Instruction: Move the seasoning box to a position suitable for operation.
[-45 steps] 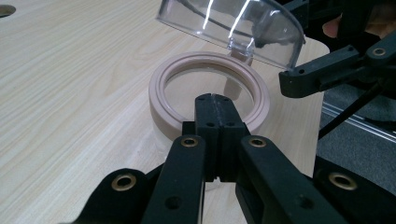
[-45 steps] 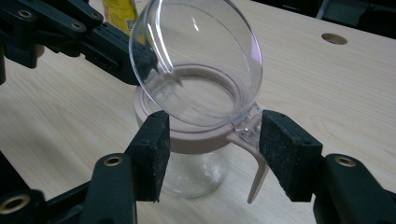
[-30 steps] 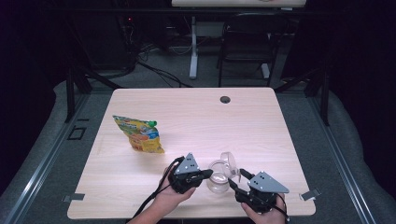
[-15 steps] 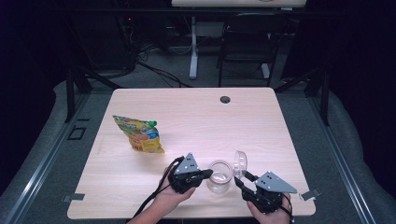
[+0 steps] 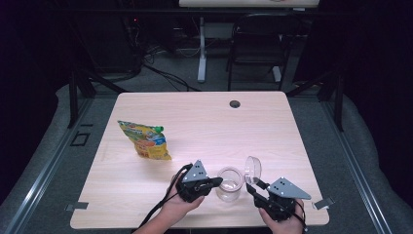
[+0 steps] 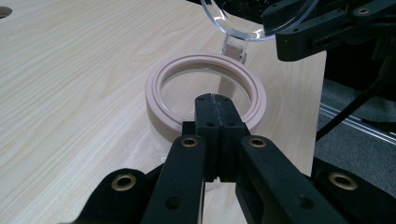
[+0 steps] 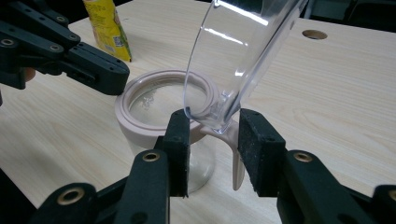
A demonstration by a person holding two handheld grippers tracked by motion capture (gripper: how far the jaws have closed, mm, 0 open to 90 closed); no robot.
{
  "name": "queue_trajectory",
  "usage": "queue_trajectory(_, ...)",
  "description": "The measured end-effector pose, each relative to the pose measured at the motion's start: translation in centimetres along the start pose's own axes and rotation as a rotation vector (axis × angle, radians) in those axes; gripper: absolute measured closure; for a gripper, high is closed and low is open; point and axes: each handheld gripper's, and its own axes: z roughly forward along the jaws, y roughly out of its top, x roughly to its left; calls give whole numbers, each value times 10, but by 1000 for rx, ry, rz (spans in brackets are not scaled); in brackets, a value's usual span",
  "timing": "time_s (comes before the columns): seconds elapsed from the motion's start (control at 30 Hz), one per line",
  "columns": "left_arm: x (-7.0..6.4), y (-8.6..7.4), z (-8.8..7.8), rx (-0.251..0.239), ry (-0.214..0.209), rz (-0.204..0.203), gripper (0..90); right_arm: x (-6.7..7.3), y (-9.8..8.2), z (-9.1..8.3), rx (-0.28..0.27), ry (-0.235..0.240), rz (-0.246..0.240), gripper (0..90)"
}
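Note:
A clear jar (image 5: 229, 184) with a beige rim (image 6: 154, 88) stands near the table's front edge. Its clear hinged lid (image 5: 253, 169) stands up open on the jar's right side. My left gripper (image 5: 217, 181) is shut with nothing between its jaws, and its tips (image 6: 217, 100) lie against the near part of the rim. My right gripper (image 5: 251, 187) has just been closing. In the right gripper view its jaws (image 7: 215, 135) sit on both sides of the lid's base (image 7: 210, 116) and beige hinge tab, with the pads touching it.
A yellow snack bag (image 5: 146, 141) with a green cap lies on the left part of the wooden table (image 5: 292, 126). A round cable hole (image 5: 235, 104) sits near the far edge. Dark floor, chair legs and cables lie beyond the table.
The lid has swung up off the jar's mouth and now stands open at its right. The right gripper's jaws have narrowed around the lid's base. The left gripper has stayed put.

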Motion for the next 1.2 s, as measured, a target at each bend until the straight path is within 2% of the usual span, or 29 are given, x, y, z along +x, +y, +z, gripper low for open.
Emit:
queue_trajectory(0.13,-1,0,1,-3,9,2,900,-2,0,4,-1,-8,1,669)
queue_trajectory(0.23,0,0,0,-5,21,-2,853,-4,-1,7,-3,-17,9,680)
queue_trajectory(0.33,2,-1,-2,-7,29,-16,849,-7,-1,9,2,-30,23,699)
queue_trajectory(0.47,5,-2,-8,-11,44,-22,845,-15,-1,11,-1,-25,73,720)
queue_trajectory(0.63,8,-7,-17,-10,71,-40,835,-24,1,15,2,-28,98,749)
queue_trajectory(0.87,13,-17,-39,-6,141,-55,796,-31,3,22,6,-10,108,749)
queue_trajectory(1.07,30,-32,-63,-1,173,-118,764,-36,6,26,10,-2,110,739)
queue_trajectory(1.2,40,-41,-77,6,207,-139,743,-37,5,26,9,1,116,728)
